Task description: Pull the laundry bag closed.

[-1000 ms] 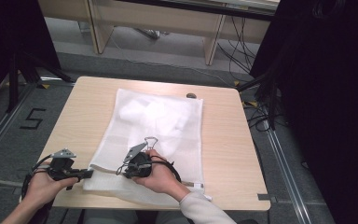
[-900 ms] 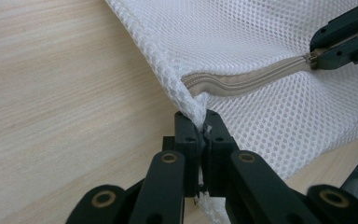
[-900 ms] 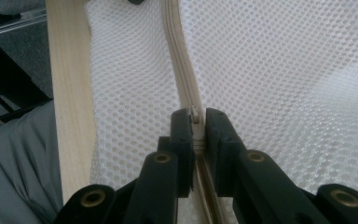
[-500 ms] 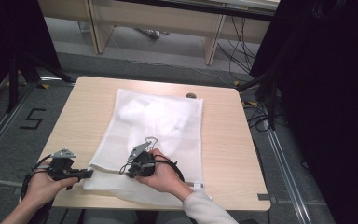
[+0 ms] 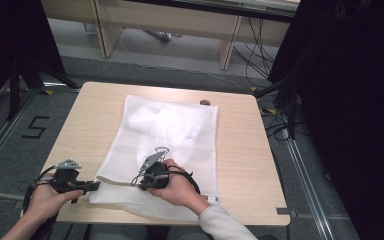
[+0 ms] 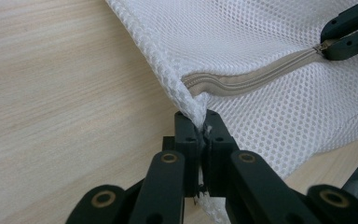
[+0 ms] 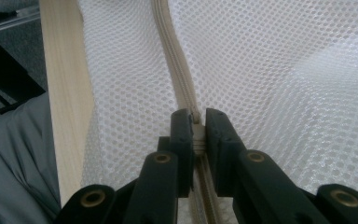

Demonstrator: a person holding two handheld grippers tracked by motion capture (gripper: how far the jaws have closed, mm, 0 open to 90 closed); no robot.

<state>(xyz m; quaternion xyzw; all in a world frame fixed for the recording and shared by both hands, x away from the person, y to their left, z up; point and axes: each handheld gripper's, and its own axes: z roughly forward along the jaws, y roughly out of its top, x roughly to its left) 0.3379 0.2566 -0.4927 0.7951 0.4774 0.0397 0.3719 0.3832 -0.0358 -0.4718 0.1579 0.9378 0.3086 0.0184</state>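
Observation:
A white mesh bag (image 5: 170,130) lies flat on the wooden table (image 5: 240,150), with a beige zipper (image 6: 261,74) running along its near edge. My left gripper (image 5: 96,186) sits at the bag's near left corner. In the left gripper view this gripper (image 6: 199,119) is shut on the mesh corner where the zipper ends. My right gripper (image 5: 141,182) lies on the bag a little to the right. Its jaws (image 7: 196,116) are shut on the zipper pull, and the zipper (image 7: 177,70) stretches away ahead. The right gripper's tips (image 6: 349,32) appear at the zipper's far end.
A small dark object (image 5: 205,102) rests at the table's far edge. Bare wood (image 5: 85,125) lies left of the bag and more to its right. Cables (image 5: 275,120) trail on the floor at right. A grey clothed lap (image 7: 14,154) sits beyond the near edge.
The right gripper has shifted slightly to the right along the zipper line. The left gripper has held still on the corner.

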